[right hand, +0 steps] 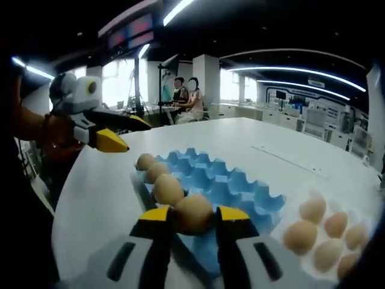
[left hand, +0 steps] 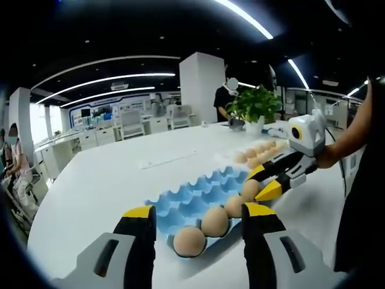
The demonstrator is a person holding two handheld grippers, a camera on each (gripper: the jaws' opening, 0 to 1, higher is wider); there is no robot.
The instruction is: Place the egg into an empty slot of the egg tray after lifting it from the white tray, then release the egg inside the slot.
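A blue egg tray [left hand: 192, 192] lies on the white table with a row of brown eggs along its near edge. My right gripper [right hand: 194, 215] is shut on one brown egg [right hand: 192, 214] at the end of that row, low over the blue egg tray [right hand: 228, 180]. In the left gripper view the right gripper [left hand: 260, 183] comes in from the right with that egg [left hand: 249, 190] between its yellow tips. My left gripper [left hand: 198, 214] is open and holds nothing, just in front of the tray. It also hangs open to the left as the left gripper [right hand: 129, 133]. I cannot tell whether the held egg rests in its slot.
A white tray [left hand: 224, 158] with several eggs sits past the blue one, and shows as the white tray [right hand: 293, 208] at the lower right. A potted plant [left hand: 255, 105] stands behind it. People sit and stand at desks in the background. The table edge curves close on the left.
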